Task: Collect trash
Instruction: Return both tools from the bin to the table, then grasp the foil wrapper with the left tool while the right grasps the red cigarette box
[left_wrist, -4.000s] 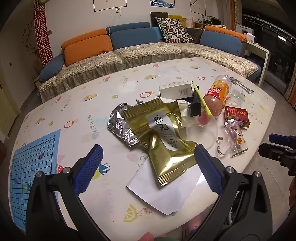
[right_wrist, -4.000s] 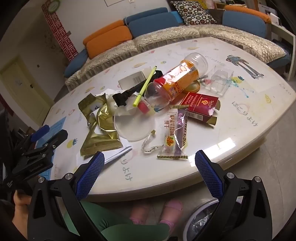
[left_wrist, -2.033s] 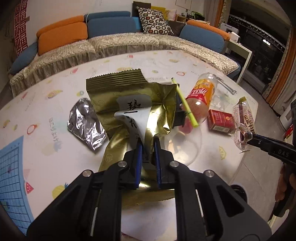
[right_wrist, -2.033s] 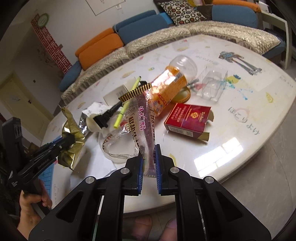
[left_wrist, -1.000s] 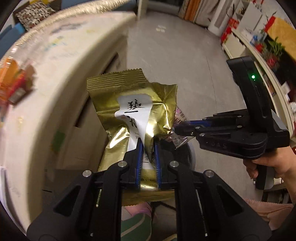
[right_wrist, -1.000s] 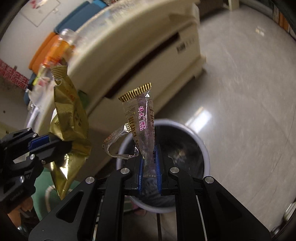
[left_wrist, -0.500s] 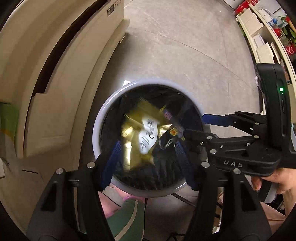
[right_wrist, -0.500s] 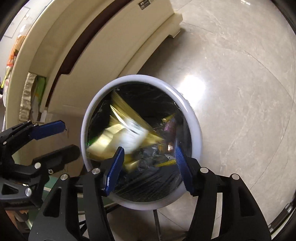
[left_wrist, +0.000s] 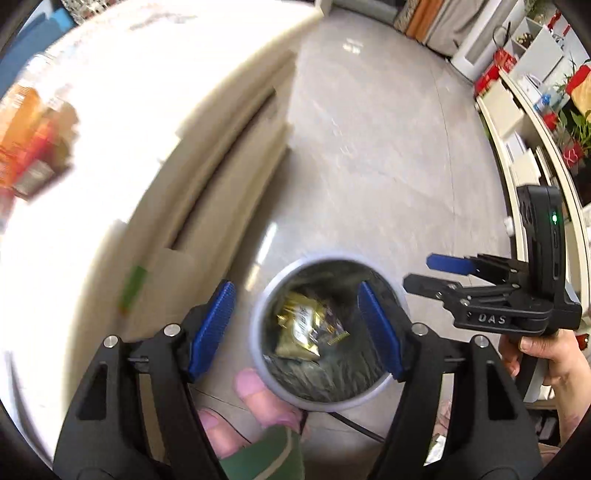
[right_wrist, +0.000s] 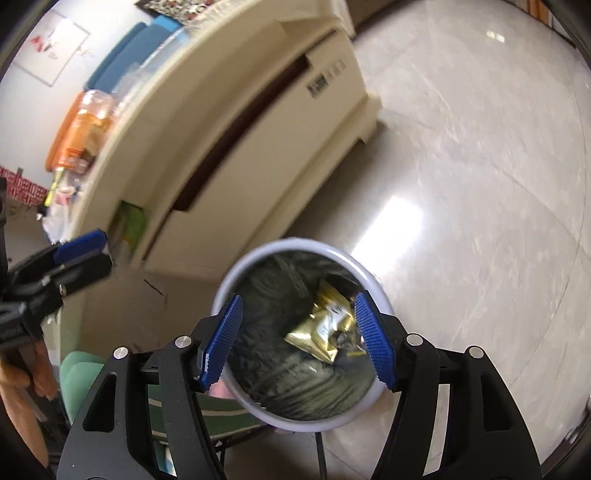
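A round white-rimmed trash bin (left_wrist: 258, 343) with a dark liner stands on the floor beside the table; it also shows in the right wrist view (right_wrist: 373, 280). The gold snack wrapper (left_wrist: 299, 328) lies inside it, seen also in the right wrist view (right_wrist: 325, 328), with the clear wrapper's serrated edge (left_wrist: 338, 338) beside it. My left gripper (left_wrist: 295, 325) is open and empty above the bin. My right gripper (right_wrist: 295, 336) is open and empty above the bin too, and appears at the right of the left wrist view (left_wrist: 428, 273).
The cream table (right_wrist: 236, 122) rises to the left of the bin, with the orange bottle (right_wrist: 86, 125) and other trash blurred on top. Grey tiled floor (right_wrist: 480, 166) spreads right. White shelves (left_wrist: 517, 122) stand far right. The person's feet (left_wrist: 251, 391) are by the bin.
Both grippers were shut on wrappers a second ago, opened over the bin and dropped them in. Now both have lifted and tilted away, and the wrappers lie settled inside.
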